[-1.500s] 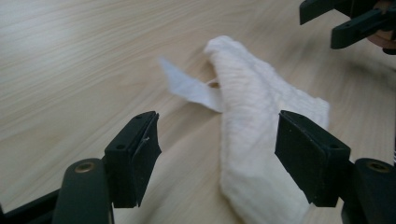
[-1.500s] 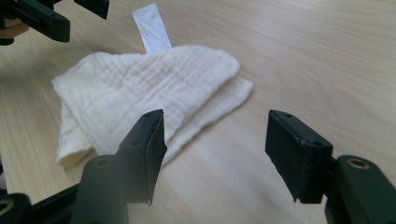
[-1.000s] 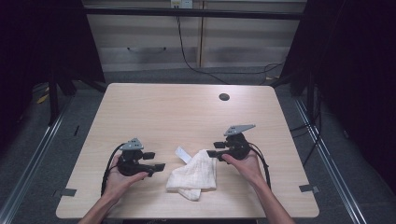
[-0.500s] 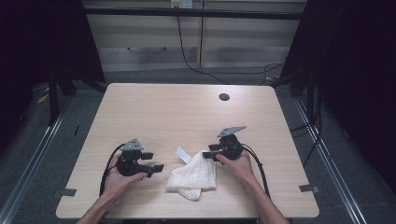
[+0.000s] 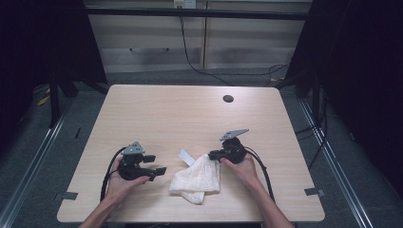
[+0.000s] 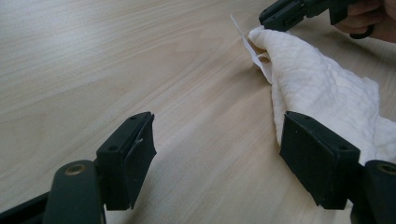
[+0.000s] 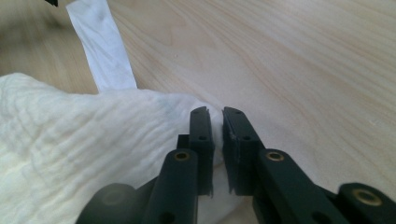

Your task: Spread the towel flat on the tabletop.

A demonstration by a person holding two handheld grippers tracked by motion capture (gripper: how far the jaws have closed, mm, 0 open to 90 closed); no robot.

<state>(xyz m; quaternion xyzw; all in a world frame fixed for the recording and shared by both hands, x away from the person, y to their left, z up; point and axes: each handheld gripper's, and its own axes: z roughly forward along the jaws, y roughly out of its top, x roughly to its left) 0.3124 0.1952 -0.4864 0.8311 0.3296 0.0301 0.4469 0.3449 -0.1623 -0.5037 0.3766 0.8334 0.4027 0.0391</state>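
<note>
White quilted cloth [image 5: 197,178] lies crumpled on the near half of the wooden table [image 5: 180,118], between the two hands. A white label strip [image 5: 186,157] sticks out from its far edge, flat on the wood.

Right gripper [image 5: 215,156]: jaws have just been closing; in the right gripper view they stand narrow with a fold of the cloth's upper right corner pinched between the pads [image 7: 201,135]. The rest of the cloth spreads away to the left of the jaws in that view; label strip beyond it.

Left gripper [image 5: 160,172]: low over the table just left of the cloth, jaws wide apart, nothing between them. In the left gripper view bare wood shows between the pads [image 6: 137,158]; the cloth's edge lies just beyond the right-hand pad; whether it touches, cannot tell.

Small dark round hole [image 5: 228,99] near the table's far right, well apart from the cloth.
</note>
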